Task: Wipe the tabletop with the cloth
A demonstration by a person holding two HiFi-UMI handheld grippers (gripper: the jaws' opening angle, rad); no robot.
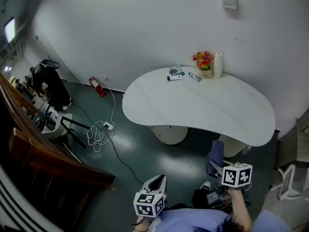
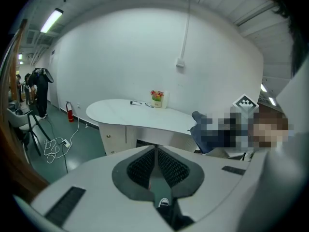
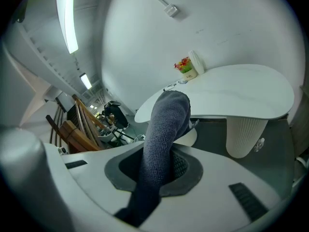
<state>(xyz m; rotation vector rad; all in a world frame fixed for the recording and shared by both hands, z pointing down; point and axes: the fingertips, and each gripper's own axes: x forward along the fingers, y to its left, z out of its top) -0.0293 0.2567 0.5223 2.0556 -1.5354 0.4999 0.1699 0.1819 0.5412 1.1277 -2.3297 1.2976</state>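
Jaws of the right gripper (image 3: 159, 161) clamp the cloth (image 3: 166, 120), which rises frame-centre.
Left gripper (image 2: 155, 164) jaws pressed together, empty; desk (image 3: 246, 93) upper right.

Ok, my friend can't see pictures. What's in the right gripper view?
A blue-grey cloth sticks up, pinched in the right tongs. Behind it is a white curved table with a small flower pot and a white roll by the wall.
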